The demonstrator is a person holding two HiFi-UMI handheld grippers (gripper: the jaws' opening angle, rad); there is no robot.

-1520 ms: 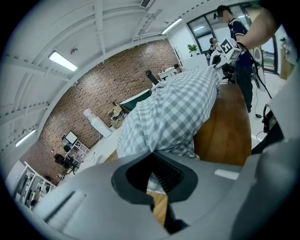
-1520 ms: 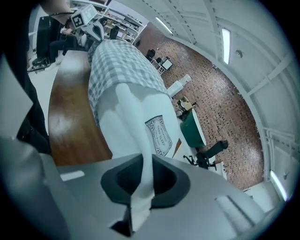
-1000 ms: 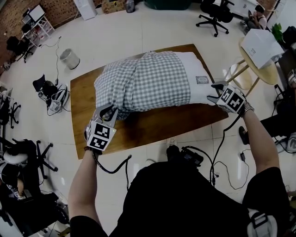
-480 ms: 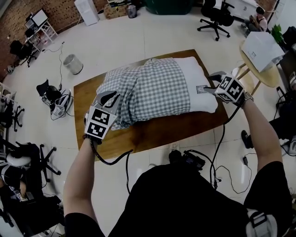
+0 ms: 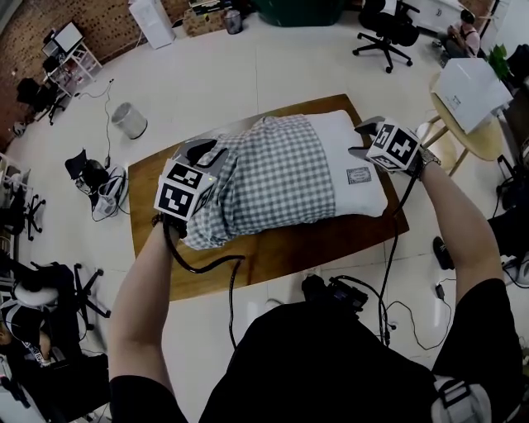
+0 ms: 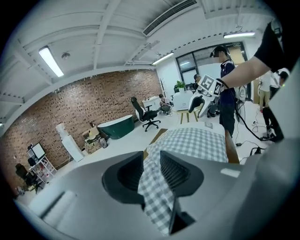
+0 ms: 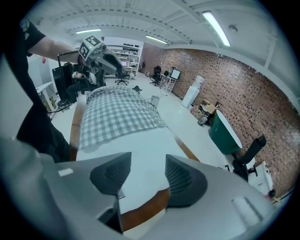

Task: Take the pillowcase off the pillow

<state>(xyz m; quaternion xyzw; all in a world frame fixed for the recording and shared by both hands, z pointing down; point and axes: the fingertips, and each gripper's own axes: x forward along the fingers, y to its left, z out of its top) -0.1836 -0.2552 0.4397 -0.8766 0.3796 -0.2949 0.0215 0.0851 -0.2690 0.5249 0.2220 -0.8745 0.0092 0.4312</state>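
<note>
A white pillow (image 5: 354, 153) lies on a wooden table (image 5: 273, 248). A grey-and-white checked pillowcase (image 5: 264, 178) covers its left and middle; the right end is bare, with a small label (image 5: 359, 174). My left gripper (image 5: 207, 151) is raised at the case's left end. Checked cloth (image 6: 154, 187) is pinched between its pads and runs to the pillow (image 6: 201, 143). Its jaws have just been opening a little, with the cloth still between them. My right gripper (image 5: 360, 139) is shut on the bare end, and white pillow (image 7: 140, 145) fills the gap between its pads.
A round stool (image 5: 471, 124) carrying a white box stands right of the table. A small bin (image 5: 126, 120) and office chairs (image 5: 384, 25) stand on the floor beyond. Cables lie under the table's near edge. A green tub (image 7: 225, 136) stands by the brick wall.
Both grippers have moved away from me and upward. The left one has lifted the pillowcase's left end off the table. The pillow has shifted farther along the table.
</note>
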